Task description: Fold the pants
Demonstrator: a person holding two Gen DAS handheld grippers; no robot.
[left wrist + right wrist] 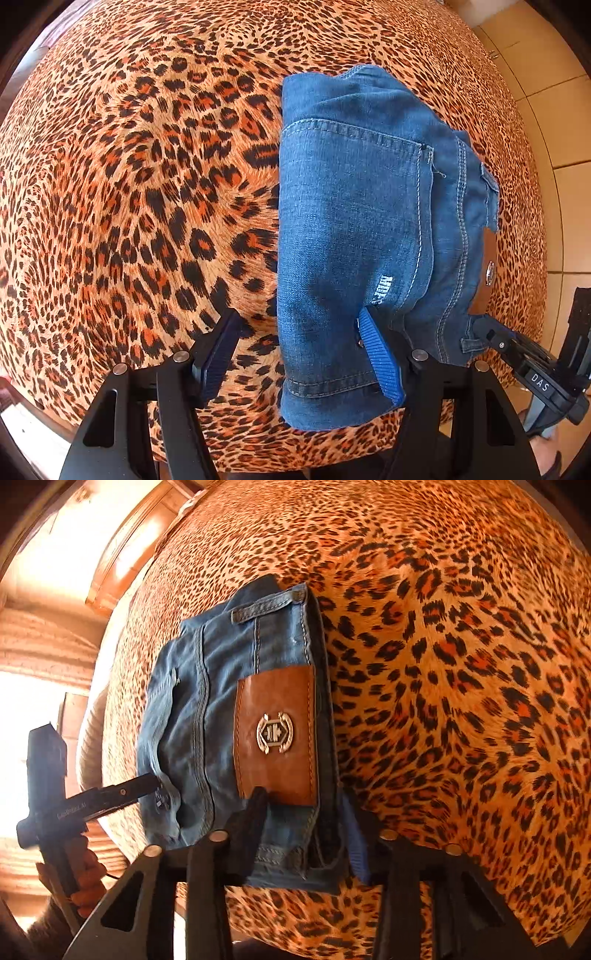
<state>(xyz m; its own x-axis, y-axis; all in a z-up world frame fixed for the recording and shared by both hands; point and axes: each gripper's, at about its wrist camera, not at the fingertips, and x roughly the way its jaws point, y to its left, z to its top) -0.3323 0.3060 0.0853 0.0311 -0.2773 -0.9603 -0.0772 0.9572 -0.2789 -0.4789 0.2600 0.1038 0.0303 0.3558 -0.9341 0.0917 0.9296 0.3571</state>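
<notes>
Blue denim pants (354,229) lie folded into a compact stack on the leopard-print cover (129,184). My left gripper (299,354) is open over the stack's near left edge, its right blue-padded finger (380,354) resting on the denim, its left finger over the cover. In the right wrist view the stack (207,720) shows its brown leather waistband patch (277,734). My right gripper (303,834) straddles the near waistband edge, its jaws apart with the folded layers between them. The right gripper also shows in the left wrist view (491,336), at the stack's corner.
The leopard-print surface (461,701) spreads wide around the stack. A tiled floor (554,129) lies beyond its right edge. Wooden furniture (122,554) stands at the far left of the right wrist view. The left gripper (144,786) touches the stack there.
</notes>
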